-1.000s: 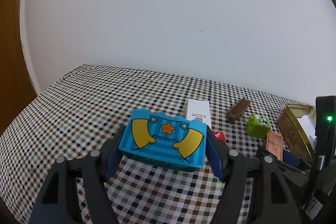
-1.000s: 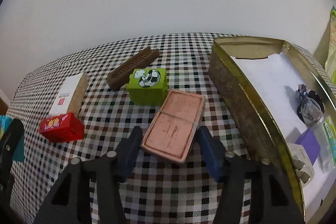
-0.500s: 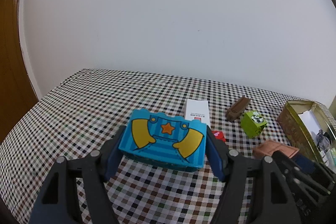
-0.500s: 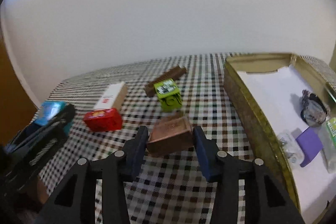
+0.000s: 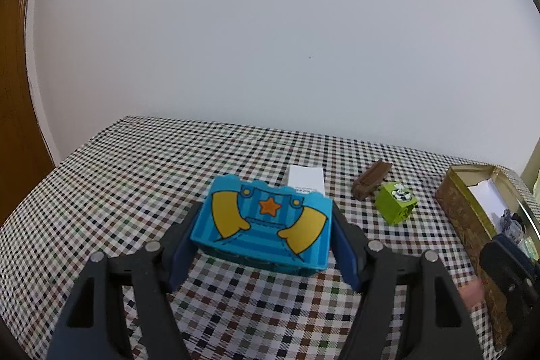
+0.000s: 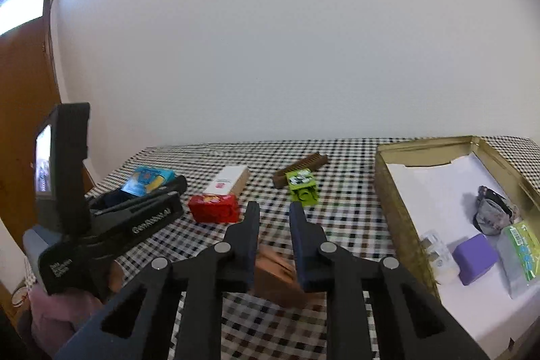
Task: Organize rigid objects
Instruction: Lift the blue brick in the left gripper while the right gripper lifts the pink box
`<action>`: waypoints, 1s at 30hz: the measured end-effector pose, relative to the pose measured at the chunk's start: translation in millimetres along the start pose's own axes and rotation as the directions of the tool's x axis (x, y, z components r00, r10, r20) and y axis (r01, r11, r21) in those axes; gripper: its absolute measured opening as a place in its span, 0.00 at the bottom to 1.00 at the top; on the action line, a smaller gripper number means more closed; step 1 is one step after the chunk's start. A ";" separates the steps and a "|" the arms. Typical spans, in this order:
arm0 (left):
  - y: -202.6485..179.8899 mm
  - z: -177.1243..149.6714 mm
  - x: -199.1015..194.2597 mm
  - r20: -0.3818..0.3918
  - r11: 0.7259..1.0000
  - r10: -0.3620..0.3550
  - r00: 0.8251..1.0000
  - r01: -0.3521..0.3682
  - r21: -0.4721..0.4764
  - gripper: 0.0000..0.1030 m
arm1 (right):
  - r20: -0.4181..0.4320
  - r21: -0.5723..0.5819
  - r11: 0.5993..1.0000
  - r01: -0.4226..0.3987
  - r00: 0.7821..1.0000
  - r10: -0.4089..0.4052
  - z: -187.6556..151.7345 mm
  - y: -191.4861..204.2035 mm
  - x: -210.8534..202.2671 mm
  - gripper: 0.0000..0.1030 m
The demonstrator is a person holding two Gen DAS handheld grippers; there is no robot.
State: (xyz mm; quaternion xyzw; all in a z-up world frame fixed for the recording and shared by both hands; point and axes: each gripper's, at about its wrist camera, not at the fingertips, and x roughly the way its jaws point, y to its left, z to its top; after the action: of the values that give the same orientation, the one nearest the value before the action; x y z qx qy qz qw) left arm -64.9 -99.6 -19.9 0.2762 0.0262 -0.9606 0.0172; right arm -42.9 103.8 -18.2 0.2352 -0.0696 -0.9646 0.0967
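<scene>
The left tongs (image 5: pixel 265 237) were clamped on the blue toy brick (image 5: pixel 265 230) above the checkered surface (image 5: pixel 135 177); the right tongs (image 6: pixel 274 218) gripped a blurred brown block (image 6: pixel 275 279).

Both my wrist cameras look forward, low over the checked table (image 5: pixel 118 177), sharing the green cube (image 5: pixel 395 203) (image 6: pixel 302 187) and tin (image 5: pixel 462 218) (image 6: pixel 398 201) at right.

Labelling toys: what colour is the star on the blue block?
Orange, on the blue block; clearest in the left wrist view.
</scene>
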 end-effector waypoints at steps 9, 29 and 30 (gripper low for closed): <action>3.6 1.0 5.3 -0.020 1.000 0.012 1.000 -0.012 -0.008 0.68 | -0.077 0.076 0.994 -0.072 0.994 0.078 -4.3 -16.6 -3.5 0.64; 38.5 12.4 3.6 -0.028 0.984 0.126 0.992 -0.129 -0.121 0.68 | -0.410 -0.114 0.989 0.090 0.903 -0.129 -28.1 52.8 62.2 0.58; 38.0 11.9 2.6 -0.027 0.985 0.123 0.992 -0.126 -0.119 0.68 | -0.407 -0.114 0.989 0.091 0.904 -0.130 -27.6 49.7 59.1 0.57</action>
State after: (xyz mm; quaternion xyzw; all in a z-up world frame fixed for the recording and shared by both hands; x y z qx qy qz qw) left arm -71.7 -138.2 -12.8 0.2849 0.0669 -0.9516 0.0935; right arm -73.8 40.1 -59.6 0.4330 0.0105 -0.8990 0.0650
